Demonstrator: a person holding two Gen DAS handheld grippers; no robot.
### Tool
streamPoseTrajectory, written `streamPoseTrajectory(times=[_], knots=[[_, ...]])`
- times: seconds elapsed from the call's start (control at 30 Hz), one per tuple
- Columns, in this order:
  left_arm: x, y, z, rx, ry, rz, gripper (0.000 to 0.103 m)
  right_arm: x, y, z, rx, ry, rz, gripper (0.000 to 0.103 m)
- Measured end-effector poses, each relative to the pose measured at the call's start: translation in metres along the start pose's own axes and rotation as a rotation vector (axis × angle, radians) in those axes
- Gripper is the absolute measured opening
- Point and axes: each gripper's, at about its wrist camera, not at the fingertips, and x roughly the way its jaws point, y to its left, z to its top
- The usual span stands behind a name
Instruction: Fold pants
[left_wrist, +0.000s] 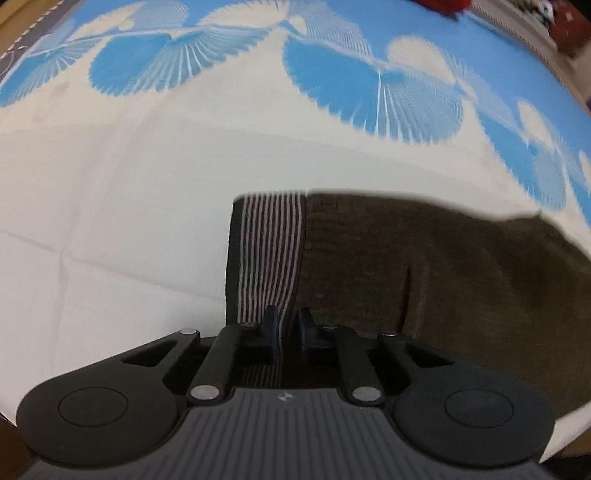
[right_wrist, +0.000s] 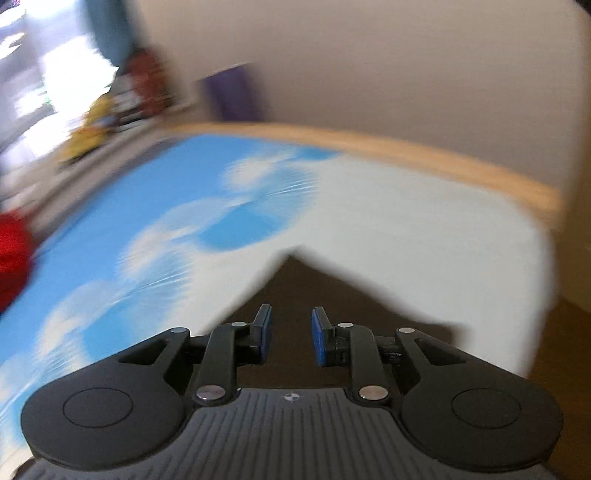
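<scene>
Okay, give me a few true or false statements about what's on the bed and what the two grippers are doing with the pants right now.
1. The left gripper pinches the striped waistband of the brown pants. True.
2. The pants lie on a plain red sheet. False: the sheet is white with a blue fan pattern.
3. The right gripper is clamped tight on fabric. False: its pads stand apart, with brown fabric behind them and nothing pressed between.
4. A red item sits at the sheet's edge in the right wrist view. True.
</scene>
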Motion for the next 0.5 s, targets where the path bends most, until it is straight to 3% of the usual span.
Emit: streamPoseTrajectory(times=[0.13,0.27,0.37,0.43,0.5], knots=[[-0.023,-0.010,0.003,-0.006,-0.096,-0.035,0.015,0.012,0.064,-0.014,-0.199,0.116,0.210,0.024],[-0.031,-0.029,0.019,0.017,-0.160,-0.114,0.020,0.024,0.142,-0.039,-0.457,0.164,0.382,0.024],[-0.026,-0.038,0.025,0.021,-0.170,-0.100,0.022,0.025,0.195,-0.064,-0.613,0.189,0.501,0.027],[-0.019,-0.038,0.033,-0.013,-0.168,-0.078,0.024,0.019,0.228,-0.084,-0.702,0.211,0.564,0.035],[-0.019,-0.029,0.033,-0.055,-0.179,-0.058,0.035,0.001,0.258,-0.104,-0.781,0.219,0.618,0.041]])
